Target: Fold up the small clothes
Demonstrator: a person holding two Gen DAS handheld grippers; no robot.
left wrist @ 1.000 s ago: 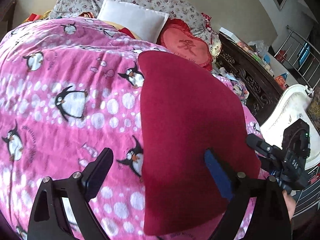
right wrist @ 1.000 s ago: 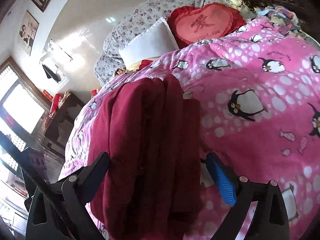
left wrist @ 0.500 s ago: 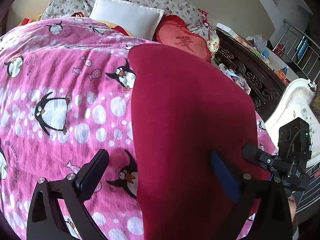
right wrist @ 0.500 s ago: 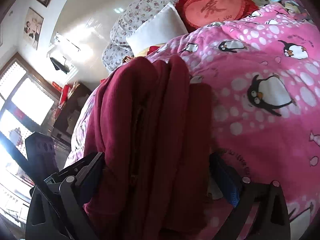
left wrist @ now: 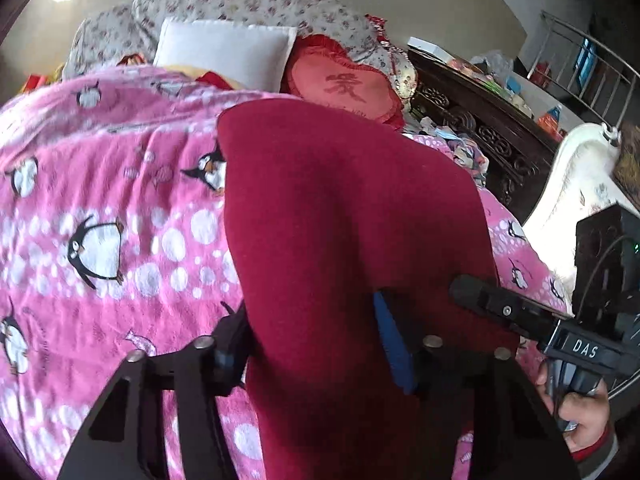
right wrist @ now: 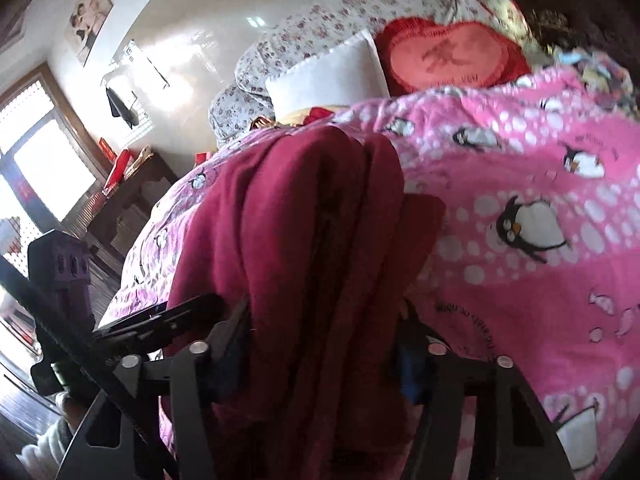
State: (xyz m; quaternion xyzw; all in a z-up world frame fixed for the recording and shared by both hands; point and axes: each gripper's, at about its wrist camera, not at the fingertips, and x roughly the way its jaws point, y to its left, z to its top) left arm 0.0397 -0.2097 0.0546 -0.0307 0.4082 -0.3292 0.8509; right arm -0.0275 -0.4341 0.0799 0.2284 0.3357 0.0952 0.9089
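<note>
Since a moment ago both sets of jaws have been closing in on the dark red garment (left wrist: 344,240), which sat loosely between wide-open fingers before and now bunches up between them.

Biggest thing here is the bed, covered by one pink penguin blanket (left wrist: 104,208) (fleecy looking, white dots everywhere). At the head there's a floral quilt roll (left wrist: 248,4), one white pillow (left wrist: 224,52) and one red heart cushion (left wrist: 344,84). Dark carved furniture (left wrist: 492,128) runs along the side, and the right wrist view shows a bright window (right wrist: 36,160) plus framed pictures (right wrist: 90,16) on the wall.

The garment lies on the blanket, near edge folded in thick layers. The left gripper (left wrist: 316,340) is clamped on one part of that edge, pads pressing the cloth. The right gripper (right wrist: 324,344) pinches the thick folded stack the same way. Two grippers, one garment.
</note>
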